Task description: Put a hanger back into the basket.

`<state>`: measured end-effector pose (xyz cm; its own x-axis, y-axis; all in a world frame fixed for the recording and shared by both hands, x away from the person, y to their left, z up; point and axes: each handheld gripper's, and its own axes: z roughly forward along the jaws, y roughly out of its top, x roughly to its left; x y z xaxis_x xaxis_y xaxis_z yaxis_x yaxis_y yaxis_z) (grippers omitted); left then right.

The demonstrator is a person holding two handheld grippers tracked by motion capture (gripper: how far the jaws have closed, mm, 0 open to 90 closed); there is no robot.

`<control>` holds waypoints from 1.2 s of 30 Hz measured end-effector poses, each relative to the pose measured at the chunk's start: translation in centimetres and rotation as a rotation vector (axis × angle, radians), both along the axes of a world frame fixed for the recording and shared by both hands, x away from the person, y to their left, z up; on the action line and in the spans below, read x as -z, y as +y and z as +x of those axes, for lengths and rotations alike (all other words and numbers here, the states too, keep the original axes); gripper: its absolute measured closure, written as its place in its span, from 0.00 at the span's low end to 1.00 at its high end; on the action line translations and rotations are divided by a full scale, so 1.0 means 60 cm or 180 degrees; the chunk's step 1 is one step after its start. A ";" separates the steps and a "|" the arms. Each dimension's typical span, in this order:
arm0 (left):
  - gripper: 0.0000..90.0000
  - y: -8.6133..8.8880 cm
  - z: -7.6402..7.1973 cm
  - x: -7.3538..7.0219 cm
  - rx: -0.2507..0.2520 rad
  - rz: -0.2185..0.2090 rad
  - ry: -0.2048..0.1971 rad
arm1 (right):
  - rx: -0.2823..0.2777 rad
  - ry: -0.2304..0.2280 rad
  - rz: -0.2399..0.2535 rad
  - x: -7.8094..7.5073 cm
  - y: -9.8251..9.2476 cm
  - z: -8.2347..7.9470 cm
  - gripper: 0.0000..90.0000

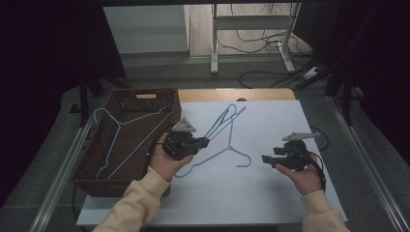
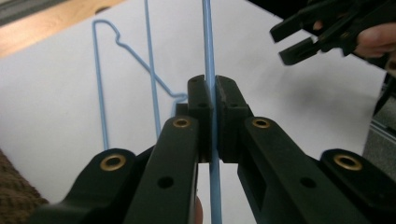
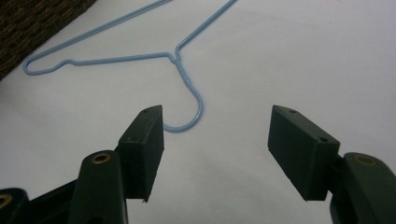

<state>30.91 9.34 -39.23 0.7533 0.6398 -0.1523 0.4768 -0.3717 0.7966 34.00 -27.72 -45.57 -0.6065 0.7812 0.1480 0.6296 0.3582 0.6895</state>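
High view first, my colleague said: why was so much of the table [image 1: 270, 193] bare?

"I wanted room to swing wire about," I answered. "The wicker basket [image 1: 92, 179] sat at nine o'clock of the white sheet, close to my left hand. One blue hanger [image 1: 116, 124] already lay across it, which I read as the place hangers were meant to go."

And the second hanger [image 1: 231, 145]?

"That one lay about the middle of the sheet, hook [image 1: 244, 162] turned toward five o'clock. My left gripper [image 1: 205, 141] had it. In the left gripper view the pads [image 2: 229, 100] were pressed together on a single straight run of wire [image 2: 208, 46], nothing else between them. I gripped the long bar because it gave a firm line to carry by. From these views I couldn't tell whether the far end was off the sheet."

Why was your other hand idle?

"Not idle, I'd say waiting. My right gripper [image 1: 266, 158] hung at four o'clock of the hook, apart from it, its jaws spread wide and holding nothing. The right gripper view showed the hook [image 3: 194, 105] just beyond the gap, toward twelve o'clock. I held it there so it could steady the hook if the wire twisted on its way to nine o'clock."
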 end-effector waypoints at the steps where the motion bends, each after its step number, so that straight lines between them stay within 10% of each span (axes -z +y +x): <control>1: 0.96 0.005 -0.003 -0.006 0.0000 -0.0029 -0.0016 | -0.0001 0.0001 -0.0003 0.000 0.000 0.000 0.40; 16: 0.96 0.103 -0.024 -0.067 -0.0074 -0.0322 -0.0230 | -0.0125 -0.0013 -0.0033 0.005 0.007 -0.002 0.39; 36: 0.96 0.205 -0.010 -0.080 -0.0405 -0.0376 -0.0297 | -0.0189 -0.0075 -0.0129 0.010 0.009 -0.003 0.33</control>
